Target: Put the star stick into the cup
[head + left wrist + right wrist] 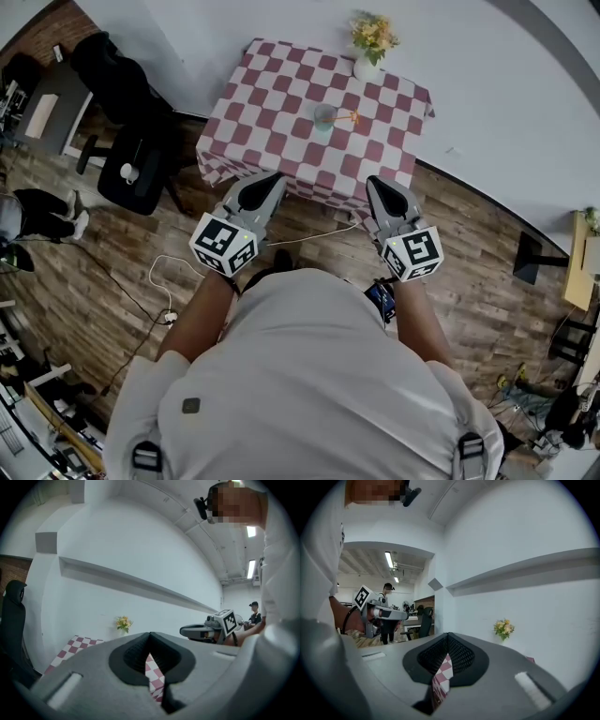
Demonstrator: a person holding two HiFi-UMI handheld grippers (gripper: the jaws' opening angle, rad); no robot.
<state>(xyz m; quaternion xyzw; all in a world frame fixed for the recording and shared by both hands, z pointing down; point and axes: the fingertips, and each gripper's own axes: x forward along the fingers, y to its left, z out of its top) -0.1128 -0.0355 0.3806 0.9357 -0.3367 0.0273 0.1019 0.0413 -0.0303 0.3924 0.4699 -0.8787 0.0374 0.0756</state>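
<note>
head view: the person stands on a brown wood-plank floor point(450, 244), facing a small table under a red-and-white checked cloth point(272, 112) that is set against a white wall.

a pale green translucent cup point(324, 117) stands upright near the middle of the cloth. the small orange star stick point(349, 117) lies flat on the cloth just to the right of the cup; whether the two touch, cannot tell. the stick reads as a thin orange sliver, and its star end is too small to make out. a white vase of yellow flowers point(368, 42) stands behind them at the far edge.

the grey left gripper point(272, 180) and the grey right gripper point(375, 183), each with a marker cube at the back, are held side by side. their tips are at the table's near edge, well apart from the cup and the stick.

left gripper view: the claw is pressed together at the tips and pinches nothing. only a strip of checked cloth shows through the slot below.

right gripper view: the same, tips together and nothing between them.

a black office chair point(141, 159) stands left of the table. a white cable point(159, 281) loops on the floor.
</note>
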